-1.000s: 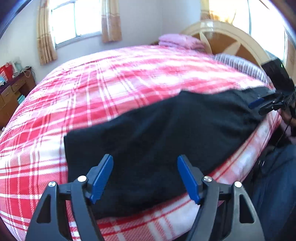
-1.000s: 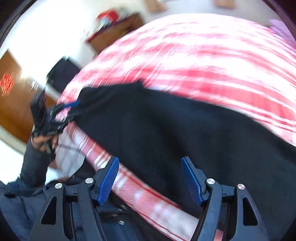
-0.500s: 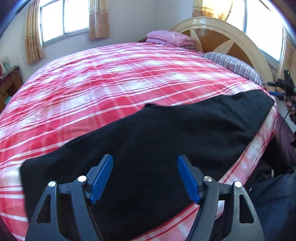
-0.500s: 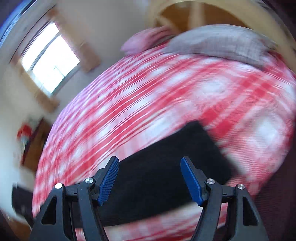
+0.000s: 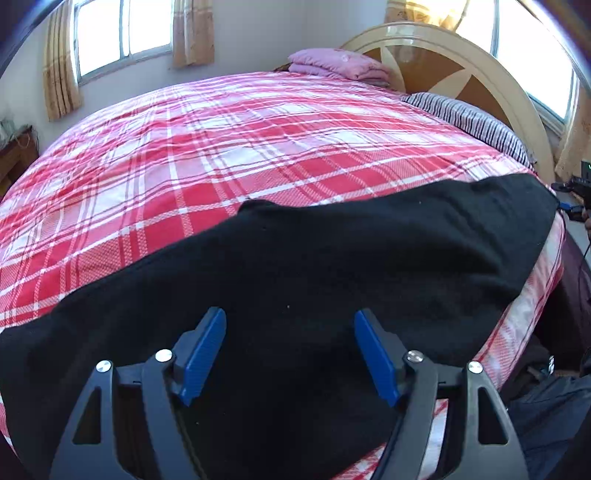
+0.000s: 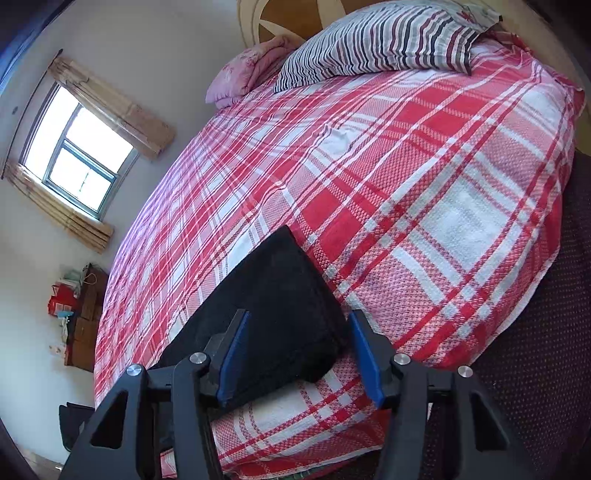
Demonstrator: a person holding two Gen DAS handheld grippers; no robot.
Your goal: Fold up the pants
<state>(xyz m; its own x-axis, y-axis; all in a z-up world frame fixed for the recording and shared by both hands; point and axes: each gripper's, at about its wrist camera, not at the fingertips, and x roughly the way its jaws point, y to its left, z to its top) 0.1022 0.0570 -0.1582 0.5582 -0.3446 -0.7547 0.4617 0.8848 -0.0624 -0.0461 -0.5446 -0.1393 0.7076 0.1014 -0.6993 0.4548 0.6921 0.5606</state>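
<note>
I see one bed with a red and white checked cover, and it fills most of both my views. On it lies one pair of black pants, stretched flat along the near edge of the bed; one end of them reaches the corner near the headboard side, and this end shows in my right view as a dark squared flap. Behind the bed stands one round wooden headboard. There are two windows with curtains in my left view. At the head of the bed lie one striped pillow and one folded pink blanket.

My left gripper hangs above the middle of the pants with the jaws wide apart and nothing between the pads. My right gripper is at the end of the pants; its jaws have just been closing but are apart, with the cloth edge lying between them, not pinched.
</note>
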